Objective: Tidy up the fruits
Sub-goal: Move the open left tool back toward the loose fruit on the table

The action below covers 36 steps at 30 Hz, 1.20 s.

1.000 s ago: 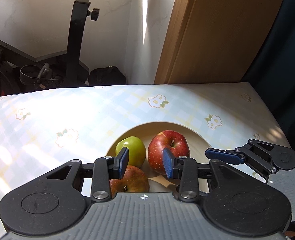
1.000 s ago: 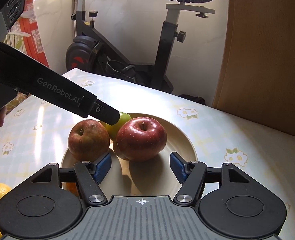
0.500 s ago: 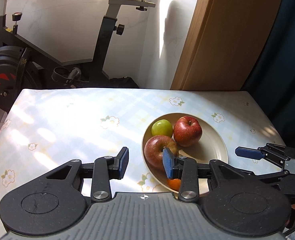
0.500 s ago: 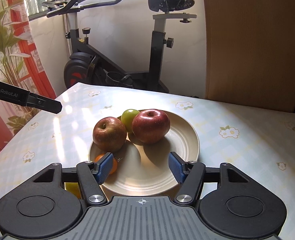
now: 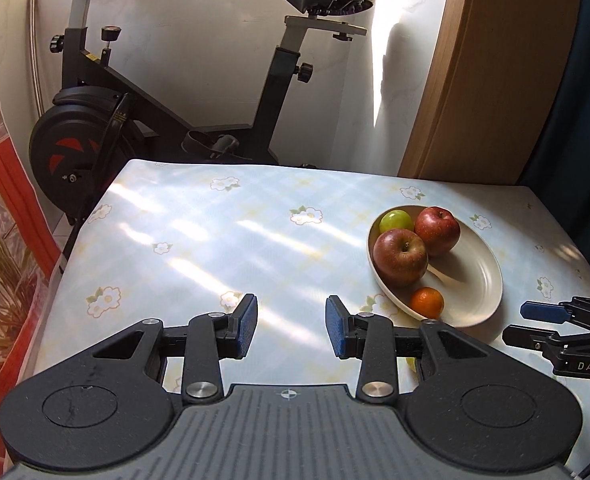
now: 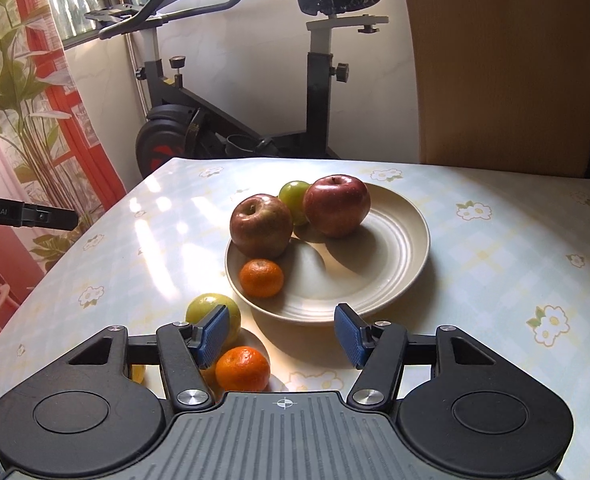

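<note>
A cream plate (image 6: pixel 407 236) (image 5: pixel 483 280) on the flowered table holds two red apples (image 6: pixel 337 205) (image 6: pixel 261 225), a green fruit (image 6: pixel 293 194) behind them and a mandarin (image 6: pixel 261 278) at its near rim. On the table in front of the plate lie a yellow-green fruit (image 6: pixel 207 308) and another mandarin (image 6: pixel 242 368). My right gripper (image 6: pixel 281 334) hovers before the plate, its jaws closing with nothing between them. My left gripper (image 5: pixel 291 330) is open over bare tablecloth, left of the plate, with nothing between its pads.
An exercise bike (image 5: pixel 167 104) stands behind the table's far edge, with a wooden panel (image 5: pixel 495 80) to its right. A red window frame and plants (image 6: pixel 27 120) are on the left. A further yellow fruit (image 6: pixel 137 372) peeks out under my right gripper's left finger.
Both grippers have drawn back from the plate. The left one moved left, away over bare table. The right one's jaws have narrowed, and the loose fruit in front of the plate came into view.
</note>
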Each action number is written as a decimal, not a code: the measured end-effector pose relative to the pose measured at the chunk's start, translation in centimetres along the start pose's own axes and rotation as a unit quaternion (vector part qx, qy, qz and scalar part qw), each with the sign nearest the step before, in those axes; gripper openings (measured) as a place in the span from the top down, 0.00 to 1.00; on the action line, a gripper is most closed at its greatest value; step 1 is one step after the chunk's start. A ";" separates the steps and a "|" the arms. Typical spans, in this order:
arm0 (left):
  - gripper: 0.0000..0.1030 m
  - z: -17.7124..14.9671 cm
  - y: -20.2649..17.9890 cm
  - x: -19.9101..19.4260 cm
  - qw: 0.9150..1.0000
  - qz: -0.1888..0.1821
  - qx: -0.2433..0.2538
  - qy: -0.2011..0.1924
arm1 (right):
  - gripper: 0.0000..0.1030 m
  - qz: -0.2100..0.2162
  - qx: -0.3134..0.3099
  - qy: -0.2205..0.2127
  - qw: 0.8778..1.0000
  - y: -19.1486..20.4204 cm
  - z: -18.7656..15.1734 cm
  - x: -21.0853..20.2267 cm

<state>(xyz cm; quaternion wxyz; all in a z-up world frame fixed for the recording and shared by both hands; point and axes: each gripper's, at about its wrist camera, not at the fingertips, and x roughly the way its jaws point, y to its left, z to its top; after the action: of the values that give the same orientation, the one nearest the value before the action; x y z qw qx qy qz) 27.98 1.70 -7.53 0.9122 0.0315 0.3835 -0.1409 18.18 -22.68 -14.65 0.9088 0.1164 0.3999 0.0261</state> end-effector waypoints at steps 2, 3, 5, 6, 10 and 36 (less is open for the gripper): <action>0.61 -0.5 -0.1 -0.3 1.000 -0.003 0.002 -0.003 | 0.47 -0.001 0.002 0.004 1.000 0.2 -0.5 -0.1; 0.61 -0.7 -0.2 -0.3 1.000 -0.006 0.001 -0.003 | 0.48 -0.001 0.003 0.009 1.000 0.3 -0.9 -0.2; 0.61 -1.2 -0.5 -0.3 1.000 -0.013 -0.003 -0.002 | 0.49 -0.006 0.001 0.015 1.000 0.3 -1.3 -0.3; 0.61 -1.5 -0.6 -0.2 1.000 -0.016 -0.004 -0.001 | 0.49 -0.008 0.000 0.017 1.000 0.4 -1.5 -0.4; 0.61 -2.7 -1.5 -0.2 1.000 -0.018 -0.002 0.000 | 0.50 -0.014 -0.001 0.021 1.000 0.4 -2.2 -1.0; 0.61 -5.8 -3.2 -0.1 0.998 -0.046 -0.022 0.032 | 0.56 0.079 0.018 0.095 0.992 1.9 -4.3 0.1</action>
<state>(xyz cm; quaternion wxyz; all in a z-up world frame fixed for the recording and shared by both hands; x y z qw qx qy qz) 23.03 -0.38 -11.41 0.8923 -0.0015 0.4169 -0.1734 15.14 -19.95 -17.07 0.8594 0.1612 0.4746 0.1013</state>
